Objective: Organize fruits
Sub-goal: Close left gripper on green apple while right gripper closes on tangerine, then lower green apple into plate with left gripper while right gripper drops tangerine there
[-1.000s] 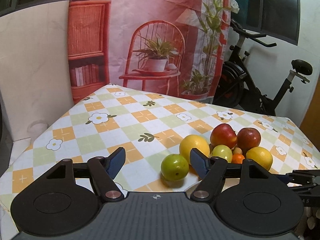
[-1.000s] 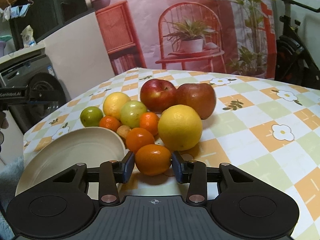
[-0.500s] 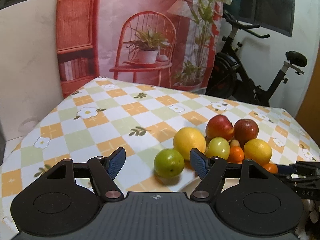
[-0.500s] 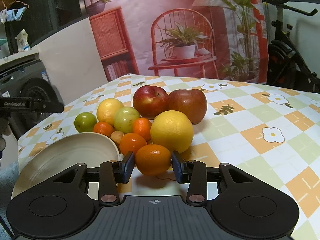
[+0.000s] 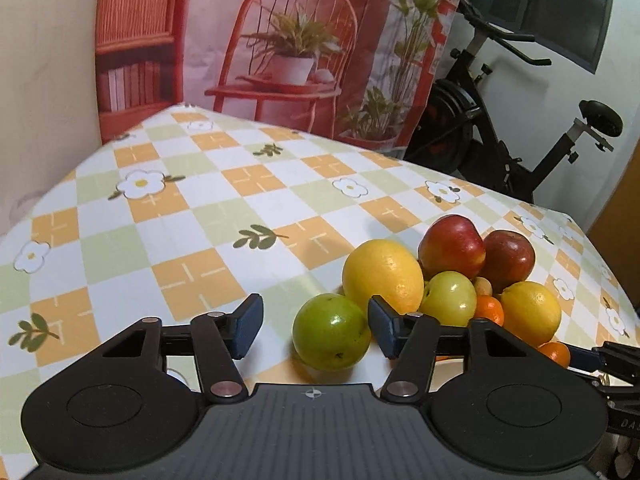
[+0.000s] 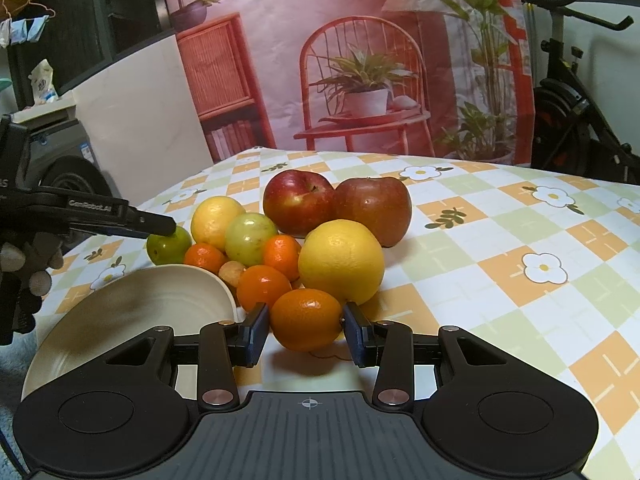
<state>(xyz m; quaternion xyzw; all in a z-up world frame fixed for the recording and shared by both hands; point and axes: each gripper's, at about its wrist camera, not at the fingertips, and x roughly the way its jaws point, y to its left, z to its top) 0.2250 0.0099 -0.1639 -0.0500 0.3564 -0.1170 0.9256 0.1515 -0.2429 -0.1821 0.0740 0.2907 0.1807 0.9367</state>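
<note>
Left gripper (image 5: 315, 326) has its jaws just narrowed compared with a second ago, and it sits closer and lower over the table; green fruit (image 5: 331, 332) lies between the pads, right pad at or nearly at its skin, left pad still clear with tablecloth showing in the gap. So spread, not pinching. Right gripper (image 6: 304, 330) unchanged: pinching the near mandarin (image 6: 307, 319) by both pads, same spot as earlier, just right of the cream plate (image 6: 132, 312). Behind it, the fruit pile on the checked tablecloth (image 6: 520, 236) has not shifted: more mandarins (image 6: 262, 286), yellow orange (image 6: 341, 266), pale green fruit (image 6: 250, 238), lemon-yellow fruit (image 6: 216, 216), two red apples (image 6: 298, 200) farthest. In the right view the left gripper's finger now overlaps the green fruit at the pile's left edge.
</note>
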